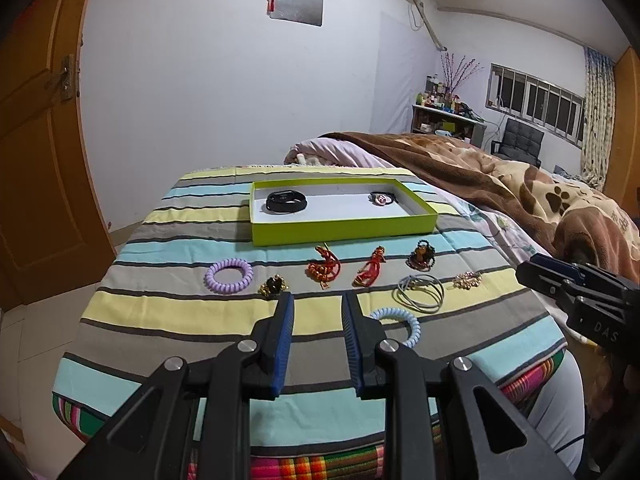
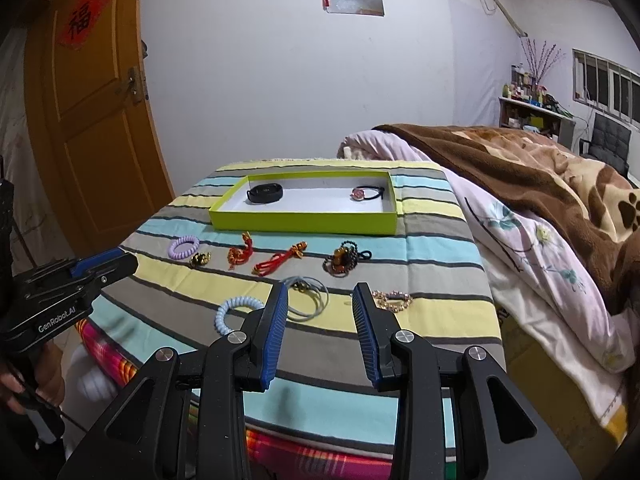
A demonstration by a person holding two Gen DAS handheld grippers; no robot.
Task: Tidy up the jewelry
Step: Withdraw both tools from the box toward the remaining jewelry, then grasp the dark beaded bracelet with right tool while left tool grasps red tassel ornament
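Both my claws — left gripper [image 1: 318,300] and right gripper [image 2: 320,292] — hover unclenched, holding nothing, over loose jewelry (green tray [image 1: 344,232] beyond); thin grey hair ties [image 2: 308,300] could slip my pads.

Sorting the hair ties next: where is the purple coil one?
In both views, the purple coil tie lies leftmost on the striped cloth, beside the gold-black clip.
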